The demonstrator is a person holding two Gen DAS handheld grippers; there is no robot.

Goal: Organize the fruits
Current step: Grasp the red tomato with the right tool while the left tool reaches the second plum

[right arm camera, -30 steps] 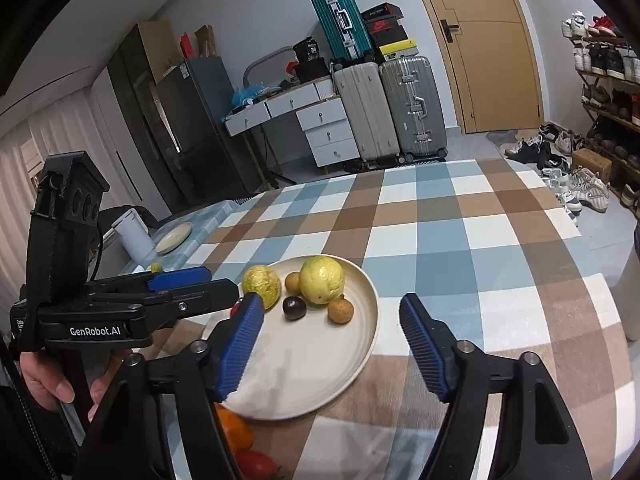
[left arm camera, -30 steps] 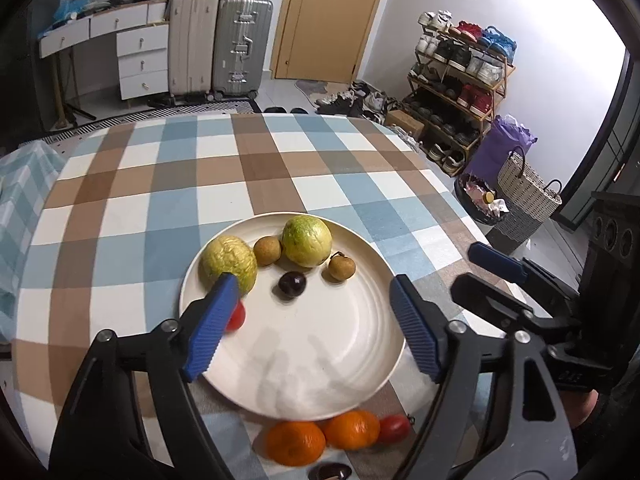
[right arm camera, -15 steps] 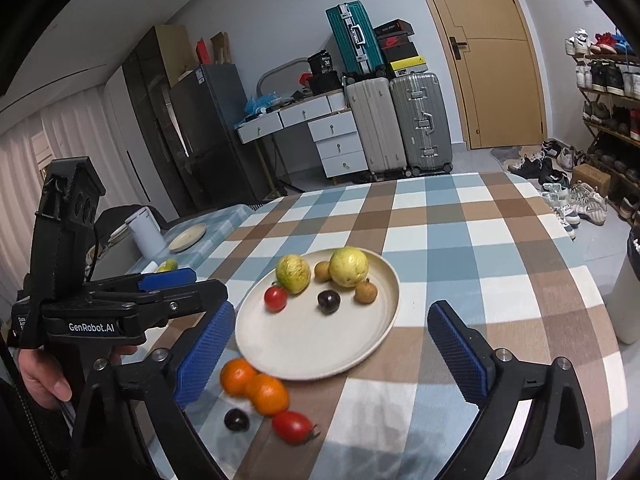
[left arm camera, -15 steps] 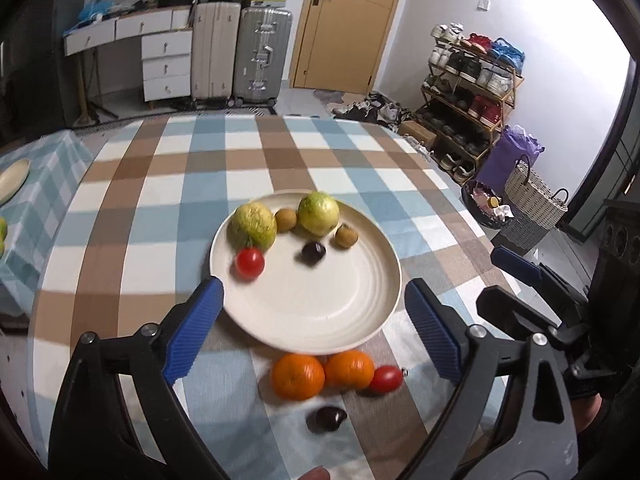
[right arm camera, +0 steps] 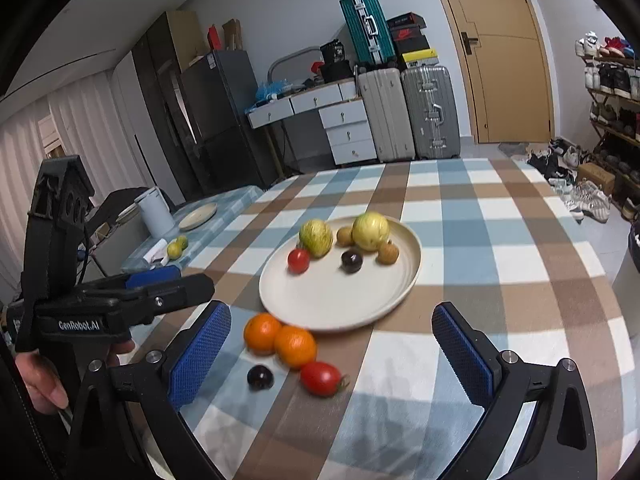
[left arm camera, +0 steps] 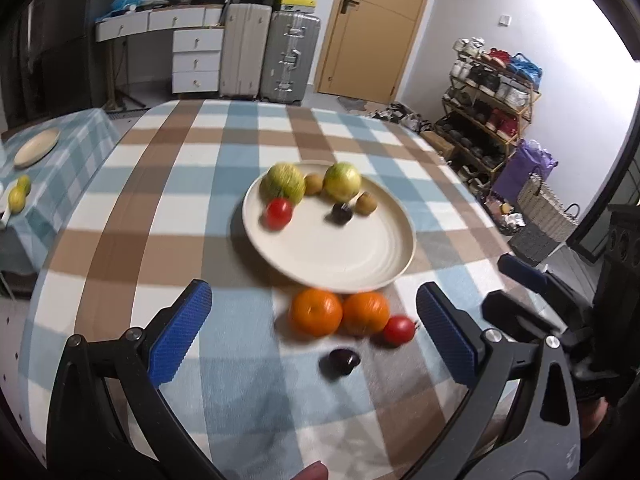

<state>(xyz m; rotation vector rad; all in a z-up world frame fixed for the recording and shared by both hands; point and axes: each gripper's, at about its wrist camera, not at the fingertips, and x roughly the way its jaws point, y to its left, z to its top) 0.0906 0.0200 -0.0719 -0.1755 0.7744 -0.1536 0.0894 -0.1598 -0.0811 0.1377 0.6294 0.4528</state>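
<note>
Both wrist views look forward, downward (from nearby) at one plate [left arm camera: 404, 256].

A plate [right arm camera: 340, 300] sits near the middle of the table [right arm camera: 500, 240]. On its far half lie two guavas [right arm camera: 316, 233] [right arm camera: 370, 231] with a small fruit between them, a tomato [right arm camera: 299, 260] before the left guava, and a plum [right arm camera: 351, 261] beside a longan [right arm camera: 388, 252]. Off the plate, on the near side, two oranges [right arm camera: 262, 333] [right arm camera: 295, 346] touch; nearer still lie another plum [right arm camera: 260, 377] and another tomato [right arm camera: 321, 378].
</note>
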